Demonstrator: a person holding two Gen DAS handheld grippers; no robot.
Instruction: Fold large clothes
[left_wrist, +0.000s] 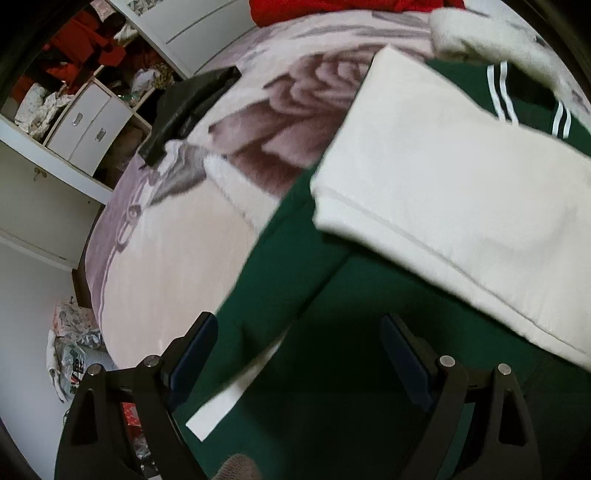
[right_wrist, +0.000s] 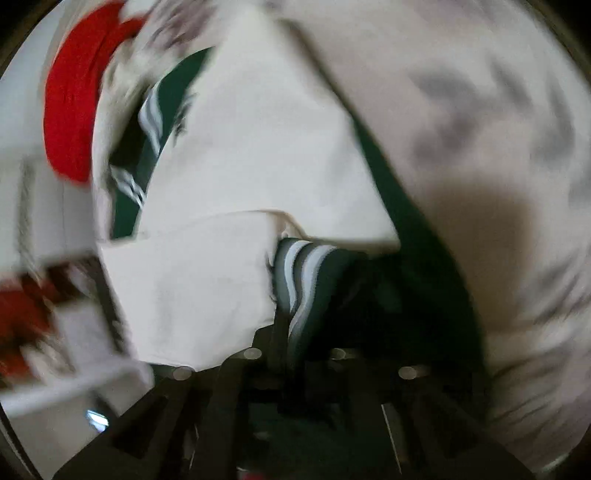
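Note:
A large green garment (left_wrist: 332, 369) with white panels (left_wrist: 454, 192) and white stripes (left_wrist: 498, 88) lies spread on the bed. My left gripper (left_wrist: 295, 354) is open just above the green cloth near its lower edge, holding nothing. In the blurred right wrist view the same garment shows white (right_wrist: 240, 155) and green (right_wrist: 406, 240). My right gripper (right_wrist: 295, 332) is shut on a striped green fold (right_wrist: 306, 273) of the garment.
The bed has a pale floral blanket (left_wrist: 258, 122). A black garment (left_wrist: 184, 107) lies at its far edge, a red one (left_wrist: 332, 9) at the back. A wardrobe with drawers (left_wrist: 88, 122) stands left. Clutter lies on the floor (left_wrist: 70, 354).

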